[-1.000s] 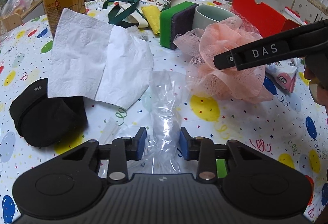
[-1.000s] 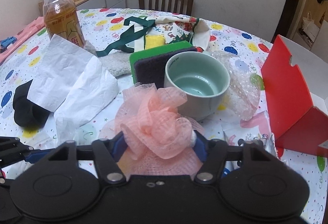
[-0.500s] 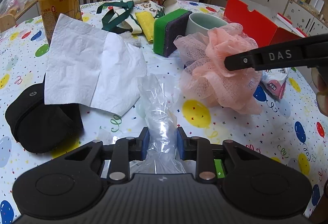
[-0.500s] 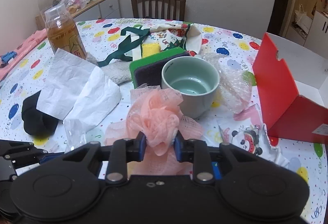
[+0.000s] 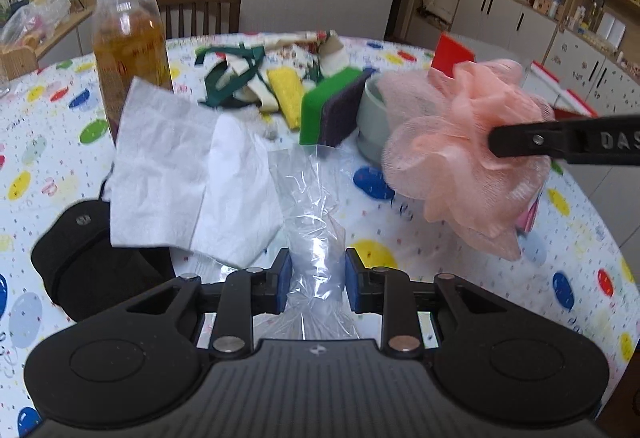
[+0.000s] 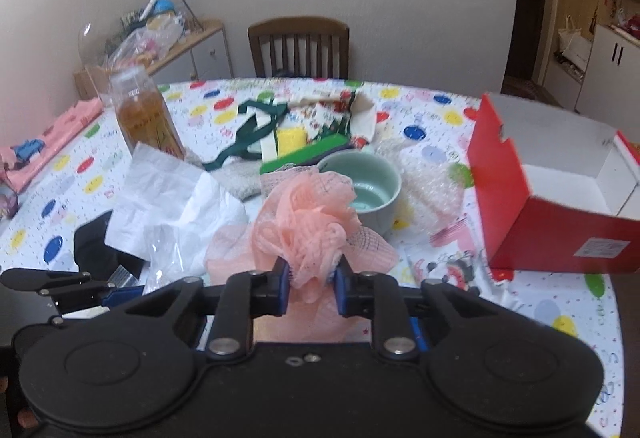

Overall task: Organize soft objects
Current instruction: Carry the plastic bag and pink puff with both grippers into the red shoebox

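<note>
Peach mesh pouf [image 6: 308, 222] in closing right gripper [image 6: 310, 288], base hidden; left gripper [image 5: 316, 280] pinching clear bag [image 5: 310, 205].

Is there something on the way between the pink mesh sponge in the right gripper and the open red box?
Nothing visible blocks it. The right gripper, jaws closing on the pink mesh sponge, carries it above the table. The red box sits open to the right; only flat printed packets lie on the tablecloth between. The green cup stands behind, off that path.

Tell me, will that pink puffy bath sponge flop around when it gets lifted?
Probably yes. The pink mesh pouf bunches where the right gripper closes on it, so it looks squishy. Its ruffles droop in the left view, so it seems floppy and light.
</note>
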Action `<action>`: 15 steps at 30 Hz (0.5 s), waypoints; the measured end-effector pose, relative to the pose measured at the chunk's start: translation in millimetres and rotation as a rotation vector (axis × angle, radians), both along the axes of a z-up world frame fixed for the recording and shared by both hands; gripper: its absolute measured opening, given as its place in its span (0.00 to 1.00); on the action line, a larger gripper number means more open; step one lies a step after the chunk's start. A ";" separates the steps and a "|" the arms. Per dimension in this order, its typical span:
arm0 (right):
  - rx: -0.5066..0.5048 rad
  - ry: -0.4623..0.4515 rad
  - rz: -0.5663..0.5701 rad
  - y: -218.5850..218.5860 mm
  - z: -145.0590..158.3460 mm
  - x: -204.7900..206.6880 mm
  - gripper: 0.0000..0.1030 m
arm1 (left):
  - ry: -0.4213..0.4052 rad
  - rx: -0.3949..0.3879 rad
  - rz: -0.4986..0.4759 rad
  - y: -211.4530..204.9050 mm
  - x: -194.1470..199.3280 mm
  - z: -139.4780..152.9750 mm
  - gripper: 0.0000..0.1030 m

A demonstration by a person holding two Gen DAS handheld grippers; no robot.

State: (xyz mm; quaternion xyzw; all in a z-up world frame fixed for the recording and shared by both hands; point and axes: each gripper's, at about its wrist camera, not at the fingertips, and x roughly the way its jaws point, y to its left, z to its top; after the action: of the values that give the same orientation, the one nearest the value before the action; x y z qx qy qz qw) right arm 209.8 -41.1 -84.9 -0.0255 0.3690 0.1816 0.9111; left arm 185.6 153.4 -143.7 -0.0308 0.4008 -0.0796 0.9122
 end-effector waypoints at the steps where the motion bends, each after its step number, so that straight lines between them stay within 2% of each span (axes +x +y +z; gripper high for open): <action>1: 0.002 -0.010 -0.006 -3.2 4.5 -2.3 0.20 | -0.008 -0.005 0.004 0.0 0.1 4.3 0.26; 7: 0.022 -0.071 -0.051 -30.2 30.0 -11.0 0.20 | -0.067 -0.016 -0.014 -9.4 4.5 32.8 0.26; 15: 0.062 -0.124 -0.079 -80.6 58.5 -6.5 0.20 | -0.130 0.023 -0.052 -39.0 17.5 73.8 0.26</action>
State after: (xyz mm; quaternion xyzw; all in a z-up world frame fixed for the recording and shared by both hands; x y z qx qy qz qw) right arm 203.3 -121.7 -26.5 0.0062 0.3066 0.1550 0.9391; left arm 203.1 114.4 -69.9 -0.0044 0.3423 -0.1004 0.9342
